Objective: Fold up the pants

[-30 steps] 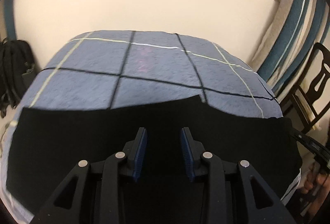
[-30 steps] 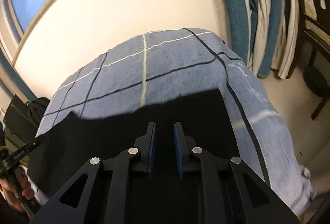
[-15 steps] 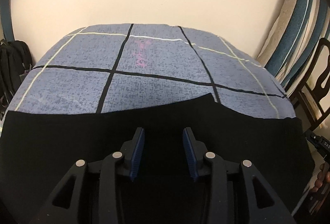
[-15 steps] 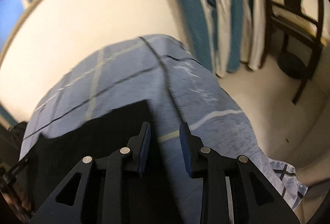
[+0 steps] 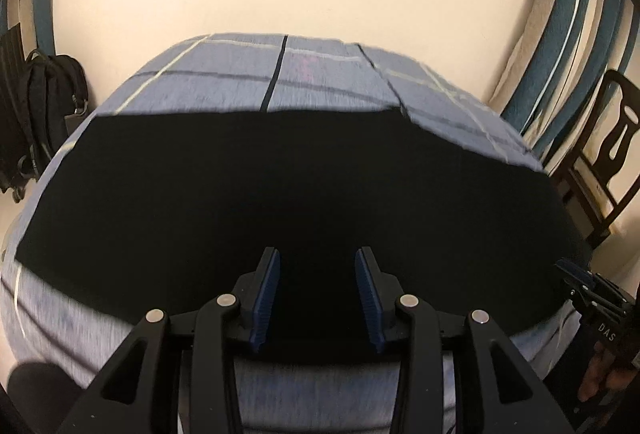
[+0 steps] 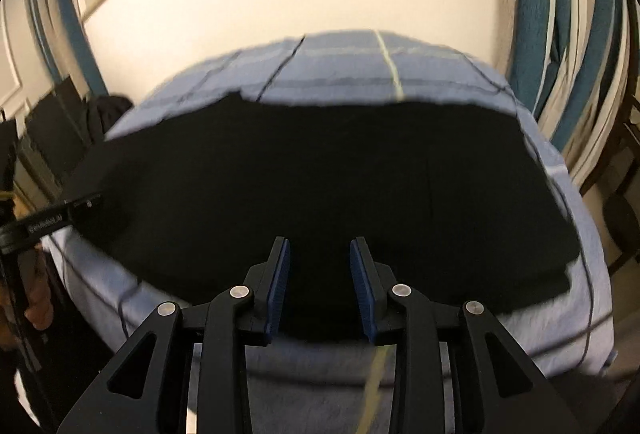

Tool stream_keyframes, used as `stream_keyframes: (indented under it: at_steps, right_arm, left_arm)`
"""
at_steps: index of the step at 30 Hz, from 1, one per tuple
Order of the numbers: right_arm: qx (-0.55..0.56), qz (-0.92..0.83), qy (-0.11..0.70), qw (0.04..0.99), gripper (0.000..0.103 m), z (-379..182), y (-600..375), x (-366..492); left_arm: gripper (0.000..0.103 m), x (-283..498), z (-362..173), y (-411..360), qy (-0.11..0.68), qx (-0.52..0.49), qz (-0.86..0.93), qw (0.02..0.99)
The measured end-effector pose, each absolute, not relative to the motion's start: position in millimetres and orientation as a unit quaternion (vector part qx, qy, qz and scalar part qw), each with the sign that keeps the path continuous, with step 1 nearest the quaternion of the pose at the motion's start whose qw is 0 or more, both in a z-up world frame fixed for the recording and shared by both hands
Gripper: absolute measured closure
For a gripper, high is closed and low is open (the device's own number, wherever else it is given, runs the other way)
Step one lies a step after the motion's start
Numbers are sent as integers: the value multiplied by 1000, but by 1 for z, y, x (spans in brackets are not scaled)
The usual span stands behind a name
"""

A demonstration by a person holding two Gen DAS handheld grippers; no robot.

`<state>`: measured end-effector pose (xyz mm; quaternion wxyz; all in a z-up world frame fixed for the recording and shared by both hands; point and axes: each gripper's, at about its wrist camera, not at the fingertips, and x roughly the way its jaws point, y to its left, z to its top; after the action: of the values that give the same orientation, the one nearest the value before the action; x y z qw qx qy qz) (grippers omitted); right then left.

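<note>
While both tools hover at the near edge of the bed (image 5: 328, 82), the black pants (image 5: 300, 186) lie flat ahead of my fingers, their long axis running side to side across the checked cover. My left gripper (image 5: 317, 298) and right gripper (image 6: 320, 290) both stand spread apart, grasping nothing. Each sits about equally close to the pants' near hem, one toward each end.
</note>
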<state>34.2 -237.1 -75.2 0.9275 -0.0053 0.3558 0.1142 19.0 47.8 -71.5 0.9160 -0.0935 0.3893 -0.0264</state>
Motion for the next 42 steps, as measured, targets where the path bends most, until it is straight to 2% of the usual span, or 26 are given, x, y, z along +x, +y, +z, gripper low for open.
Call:
stream_keyframes:
  at_steps: [8,11,14,24,28,42]
  right_arm:
    - [-38,118,350,929,65,-69,-228,19]
    - [-44,137,346,927,65,-68,-216,18]
    - [-40,143,375,915,65,-83,-208,28]
    - [-50,177,355,916,65,-71,-178,35]
    - [-62,187,377,905,65,-81,-169,38]
    - [-63,188,380,904,65,-81,-171,44]
  left_arm:
    - [61,0,-70,45,380,-73,-20,922]
    - [60,0,-67,58,372,-89,5,924]
    - [61,2,-72,80,382,-113,36,916]
    - [60,-4,-60,106,361,-113,96,921]
    - [61,0,-71,123,381,-124,135,906]
    - [60,-1,-73,132,382,-124,156,902]
